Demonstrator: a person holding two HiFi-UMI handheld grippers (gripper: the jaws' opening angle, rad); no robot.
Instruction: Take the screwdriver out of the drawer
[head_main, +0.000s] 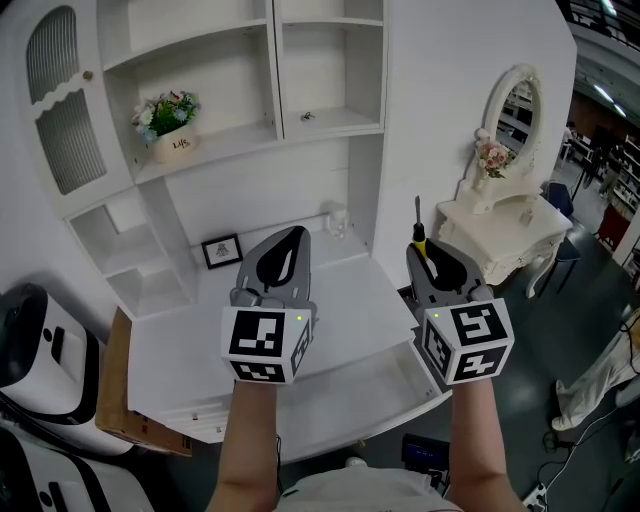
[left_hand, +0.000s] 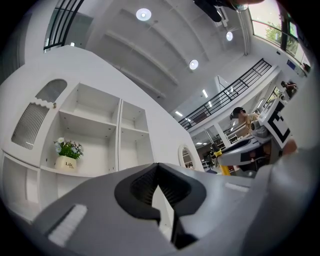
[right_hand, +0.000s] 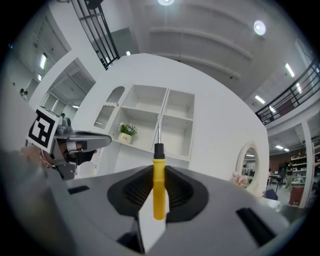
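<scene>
Above the open drawer (head_main: 340, 390), the yellow-handled screwdriver (right_hand: 159, 185) is being pinched upright by the right gripper (head_main: 425, 255), shaft toward 12 o'clock, while the left gripper (head_main: 297, 235), at its 9 o'clock, is being held pressed together, empty.

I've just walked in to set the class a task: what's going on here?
A person holds a tool in each hand above a white desk. The right tool is clamped on the yellow handle of a screwdriver, whose shaft points up. It is held well clear of the open drawer below. The left tool is shut with nothing in it and held up alongside. The screwdriver appears to be out of the drawer already.
</scene>
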